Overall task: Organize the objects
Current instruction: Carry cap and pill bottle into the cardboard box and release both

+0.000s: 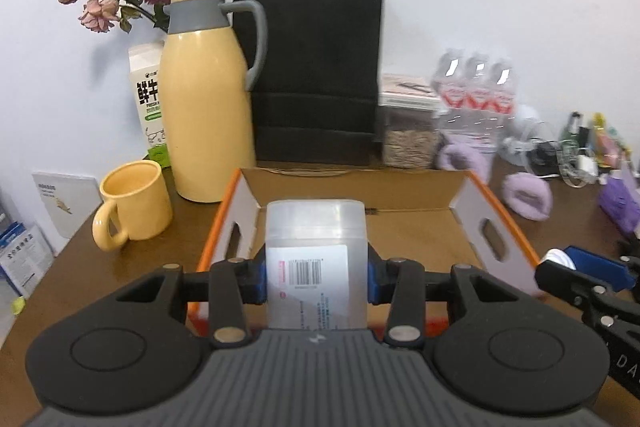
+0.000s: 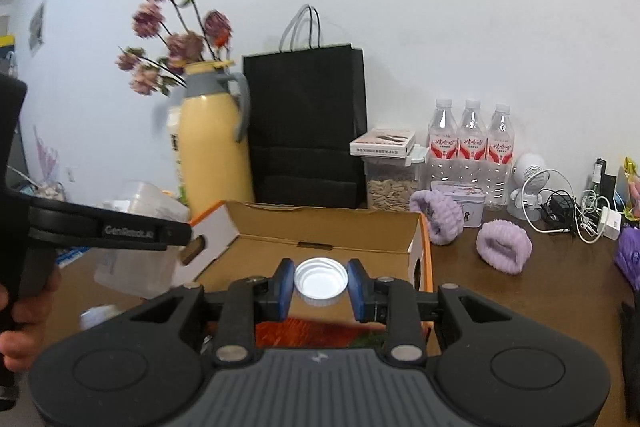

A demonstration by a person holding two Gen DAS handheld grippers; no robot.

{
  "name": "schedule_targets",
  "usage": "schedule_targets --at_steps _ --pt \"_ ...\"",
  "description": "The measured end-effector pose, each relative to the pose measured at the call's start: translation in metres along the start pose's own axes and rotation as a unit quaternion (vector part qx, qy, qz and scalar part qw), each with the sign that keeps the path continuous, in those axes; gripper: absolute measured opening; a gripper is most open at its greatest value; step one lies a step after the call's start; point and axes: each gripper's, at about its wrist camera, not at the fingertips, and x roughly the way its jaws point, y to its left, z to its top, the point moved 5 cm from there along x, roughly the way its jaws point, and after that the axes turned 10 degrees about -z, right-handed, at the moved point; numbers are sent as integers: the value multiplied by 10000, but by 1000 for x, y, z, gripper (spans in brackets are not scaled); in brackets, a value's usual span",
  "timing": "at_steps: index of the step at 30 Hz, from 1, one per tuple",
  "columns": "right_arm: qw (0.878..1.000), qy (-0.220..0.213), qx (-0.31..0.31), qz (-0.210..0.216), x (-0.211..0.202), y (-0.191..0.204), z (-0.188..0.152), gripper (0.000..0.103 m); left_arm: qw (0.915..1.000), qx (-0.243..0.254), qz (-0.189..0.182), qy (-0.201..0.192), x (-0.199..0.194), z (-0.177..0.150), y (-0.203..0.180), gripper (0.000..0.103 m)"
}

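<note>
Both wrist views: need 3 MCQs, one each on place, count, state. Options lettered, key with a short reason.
1. Where does the yellow mug stand?
A. inside the cardboard box
B. on the table beside the yellow jug
C. on top of the black paper bag

2. How many water bottles stand by the wall?
A. one
B. three
C. five

3. What are the right tongs doing?
A. hanging open and empty
B. shut on the white lid
C. shut on the mug

Key: 1 B, the mug sits on the table left of the yellow jug, outside the cardboard box. 2 B, three caps in a row. 3 B, both blue pads press the white lid.
</note>
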Motion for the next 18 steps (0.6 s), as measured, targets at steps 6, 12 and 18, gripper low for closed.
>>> schedule_targets --at_steps 6,12,18 --pt "9980 557 -124 -278 72 1 9 27 9988 8 279 393 49 16 18 42" --pt "9896 1207 -384 -680 131 -2 -3 27 9962 65 511 698 91 19 25 42" --pt "9816 1632 -576 -808 157 -1 -19 27 9917 203 605 1118 124 7 27 42"
